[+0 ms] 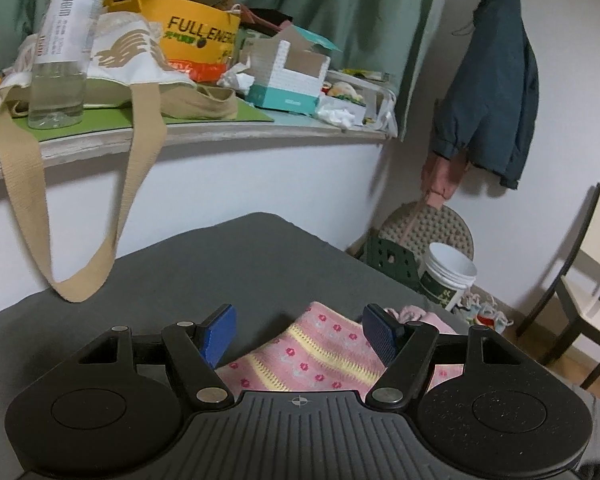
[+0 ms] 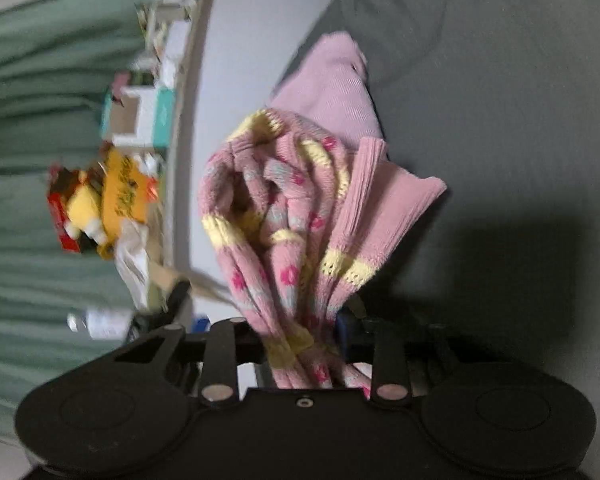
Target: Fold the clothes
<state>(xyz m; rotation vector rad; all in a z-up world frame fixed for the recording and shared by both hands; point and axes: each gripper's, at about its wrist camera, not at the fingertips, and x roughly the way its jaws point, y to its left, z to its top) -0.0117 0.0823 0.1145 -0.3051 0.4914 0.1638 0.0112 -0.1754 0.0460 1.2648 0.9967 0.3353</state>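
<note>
A pink knitted garment [image 1: 312, 356] with yellow stripes and small flowers lies on the grey bed cover [image 1: 228, 264]. My left gripper [image 1: 300, 334] hovers over its edge, open, its blue pads [image 1: 220, 332] wide apart with nothing between them. In the right wrist view, which is rolled sideways and blurred, the same garment [image 2: 296, 216] hangs bunched from my right gripper [image 2: 300, 340], shut on a gathered fold. A plain pink part of the garment [image 2: 336, 88] trails onto the bed cover [image 2: 480, 100] beyond.
A cluttered shelf [image 1: 204, 132] runs along the wall behind the bed, with a water bottle [image 1: 60, 56], a yellow bag [image 1: 196, 32] and a tote whose strap [image 1: 80, 280] hangs over the bed. A white bucket [image 1: 448, 276], a folding stool [image 1: 424, 232] and a chair [image 1: 584, 280] stand at the right.
</note>
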